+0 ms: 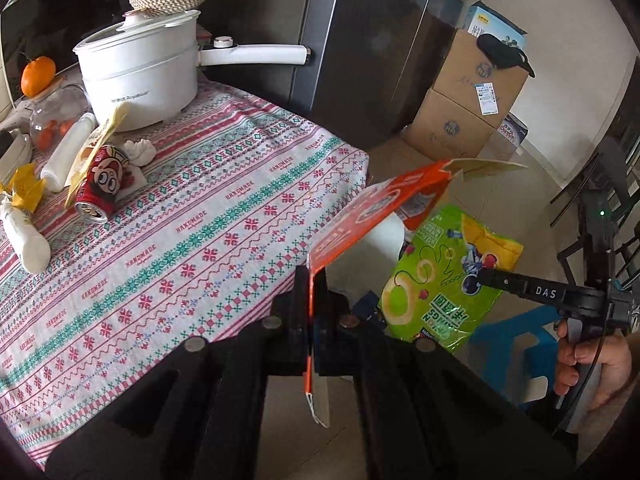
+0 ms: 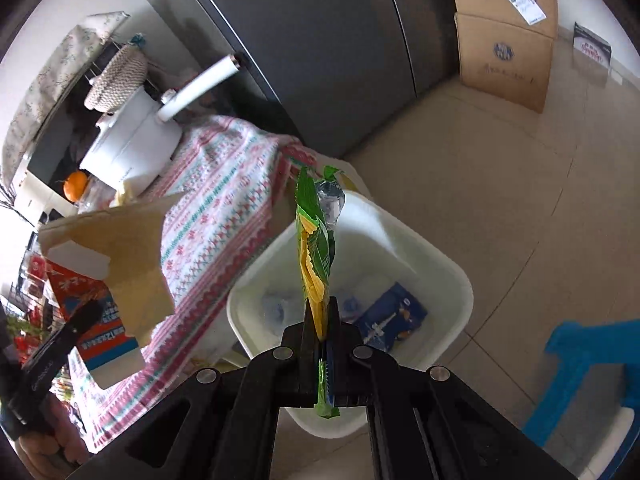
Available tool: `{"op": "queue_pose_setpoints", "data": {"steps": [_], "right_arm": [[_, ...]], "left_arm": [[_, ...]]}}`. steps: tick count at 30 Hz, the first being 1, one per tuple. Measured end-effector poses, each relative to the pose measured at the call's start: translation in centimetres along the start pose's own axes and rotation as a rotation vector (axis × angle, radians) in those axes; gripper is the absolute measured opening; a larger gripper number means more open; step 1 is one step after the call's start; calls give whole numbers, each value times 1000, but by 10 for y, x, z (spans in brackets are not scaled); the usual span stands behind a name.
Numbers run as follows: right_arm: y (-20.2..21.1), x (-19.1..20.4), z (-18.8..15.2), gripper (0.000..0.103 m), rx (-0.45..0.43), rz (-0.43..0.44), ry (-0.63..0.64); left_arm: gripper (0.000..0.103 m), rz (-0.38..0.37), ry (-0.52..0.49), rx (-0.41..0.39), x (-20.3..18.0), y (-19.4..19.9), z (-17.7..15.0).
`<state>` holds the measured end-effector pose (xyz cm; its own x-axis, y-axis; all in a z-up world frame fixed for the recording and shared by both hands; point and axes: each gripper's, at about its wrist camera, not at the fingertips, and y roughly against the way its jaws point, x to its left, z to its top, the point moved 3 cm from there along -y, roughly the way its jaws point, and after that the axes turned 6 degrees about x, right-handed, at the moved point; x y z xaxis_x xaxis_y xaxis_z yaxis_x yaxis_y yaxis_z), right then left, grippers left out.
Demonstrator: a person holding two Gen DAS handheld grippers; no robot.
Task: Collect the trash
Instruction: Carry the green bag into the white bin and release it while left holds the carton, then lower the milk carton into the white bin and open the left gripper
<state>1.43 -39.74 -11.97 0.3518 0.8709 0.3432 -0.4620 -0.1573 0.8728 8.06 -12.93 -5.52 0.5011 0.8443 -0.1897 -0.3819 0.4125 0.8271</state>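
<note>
A tall dark fridge (image 1: 380, 40) stands behind the table (image 1: 192, 216), whose patterned cloth carries a white pot (image 1: 140, 68), an orange (image 1: 38, 74), a red can (image 1: 102, 184) on its side and a few white bottles (image 1: 68, 152). Beside the table, on the tiled floor, sits a white bin (image 2: 436, 264) with a blue packet (image 2: 390, 320) already inside. The left gripper (image 1: 311, 308) is clamped on the edge of a flattened orange carton (image 1: 372, 208), held off the table's corner. The right gripper (image 2: 322, 320) pinches a green snack bag (image 2: 314, 232), hanging right over the bin's opening.
</note>
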Motion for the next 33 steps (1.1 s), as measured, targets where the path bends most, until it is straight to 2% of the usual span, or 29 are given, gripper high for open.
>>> {"op": "queue_pose_setpoints", "data": {"steps": [7, 12, 15, 16, 17, 23, 33], "right_arm": [[-50, -5, -2, 3, 147, -23, -23], [-70, -11, 6, 9, 189, -23, -68], [-69, -19, 10, 37, 197, -15, -121], [-66, -22, 13, 54, 192, -6, -141], [-59, -26, 15, 62, 172, 5, -163], [-7, -43, 26, 64, 46, 37, -222], [58, -60, 36, 70, -121, -74, -183]], "left_arm": [[2, -20, -13, 16, -10, -9, 4], [2, -28, -20, 29, -14, -12, 5], [2, -36, -18, 42, -14, -15, 5], [2, -38, -17, 46, -15, -16, 4], [2, -42, -17, 51, -16, -17, 4], [2, -93, -23, 96, -33, -30, 2], [2, -135, -38, 241, -79, -91, -10]]}}
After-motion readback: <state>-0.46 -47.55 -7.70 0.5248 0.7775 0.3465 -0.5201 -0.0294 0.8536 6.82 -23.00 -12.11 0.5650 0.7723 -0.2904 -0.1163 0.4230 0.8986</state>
